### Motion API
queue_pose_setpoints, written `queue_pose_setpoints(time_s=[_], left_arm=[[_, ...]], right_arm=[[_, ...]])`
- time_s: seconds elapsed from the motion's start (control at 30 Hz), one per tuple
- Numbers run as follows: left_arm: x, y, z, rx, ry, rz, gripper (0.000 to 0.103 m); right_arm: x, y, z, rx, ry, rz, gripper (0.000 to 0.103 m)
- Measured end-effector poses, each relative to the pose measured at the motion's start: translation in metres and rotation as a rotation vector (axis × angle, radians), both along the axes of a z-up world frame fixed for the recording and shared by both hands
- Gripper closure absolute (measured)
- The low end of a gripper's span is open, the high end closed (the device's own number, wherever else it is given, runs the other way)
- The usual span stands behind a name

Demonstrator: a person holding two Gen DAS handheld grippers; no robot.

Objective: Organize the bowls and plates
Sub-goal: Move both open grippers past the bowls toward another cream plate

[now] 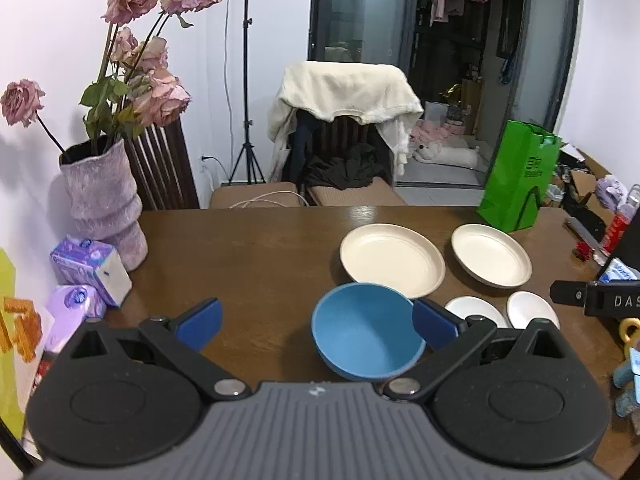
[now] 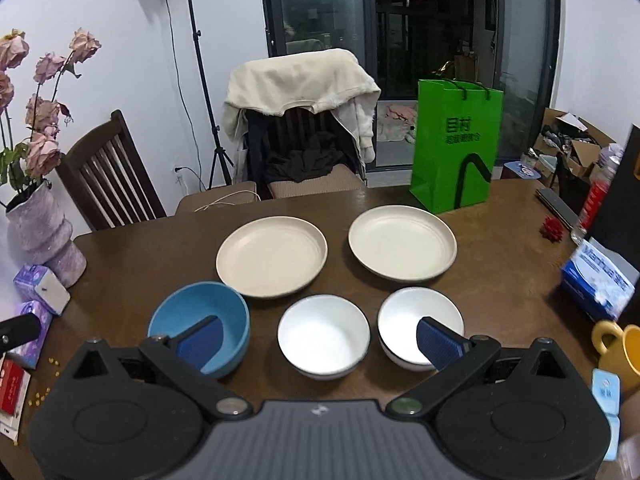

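Note:
Two cream plates stand side by side on the brown table, the left plate (image 2: 272,258) and the right plate (image 2: 402,242). In front of them stand a blue bowl (image 2: 199,326) and two white bowls, one in the middle (image 2: 323,334) and one at the right (image 2: 420,326). My left gripper (image 1: 318,326) is open, above the table, with the blue bowl (image 1: 366,336) between its fingers, nearer the right one. My right gripper (image 2: 320,340) is open and empty, over the middle white bowl. The plates also show in the left wrist view (image 1: 392,260), (image 1: 491,255).
A green paper bag (image 2: 456,146) stands behind the right plate. A vase of dried roses (image 1: 104,200) and tissue packs (image 1: 90,266) are at the table's left. A blue box (image 2: 596,284) and a yellow mug (image 2: 620,350) are at the right. Chairs stand beyond the far edge.

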State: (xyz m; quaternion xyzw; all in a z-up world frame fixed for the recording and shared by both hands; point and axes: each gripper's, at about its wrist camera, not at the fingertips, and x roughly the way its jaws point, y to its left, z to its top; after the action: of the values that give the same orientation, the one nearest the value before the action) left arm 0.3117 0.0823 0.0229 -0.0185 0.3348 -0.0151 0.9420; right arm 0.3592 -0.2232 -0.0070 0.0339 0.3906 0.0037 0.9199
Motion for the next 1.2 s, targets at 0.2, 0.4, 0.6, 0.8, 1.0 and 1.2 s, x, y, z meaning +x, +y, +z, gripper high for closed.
queue_pose_setpoints(time_s=[0.2,0.4,0.6,0.8,1.0,1.2], left_arm=[[0.024,0.01,0.001,-0.018,0.006,0.011,0.0],[0.056,0.016,0.007,-0.012,-0.009,0.017,0.0],[0.094,0.017,0.01,-0.017,-0.004,0.03,0.0],[0.133,0.018,0.006,-0.004,0.007,0.041,0.0],[0.172,0.024,-0.003,-0.008,0.031,0.06,0.0],[0.21,0.03,-0.017,0.0,0.061,0.072,0.0]], right_arm=[[0.038,0.016,0.005,-0.003,0.002,0.015,0.0],[0.069,0.03,0.011,-0.014,0.006,0.034,0.0],[0.102,0.043,0.012,-0.012,0.025,0.053,0.0],[0.136,0.049,0.007,-0.005,0.055,0.05,0.0],[0.17,0.048,0.0,0.005,0.078,0.032,0.0],[0.199,0.048,-0.006,0.003,0.09,0.021,0.0]])
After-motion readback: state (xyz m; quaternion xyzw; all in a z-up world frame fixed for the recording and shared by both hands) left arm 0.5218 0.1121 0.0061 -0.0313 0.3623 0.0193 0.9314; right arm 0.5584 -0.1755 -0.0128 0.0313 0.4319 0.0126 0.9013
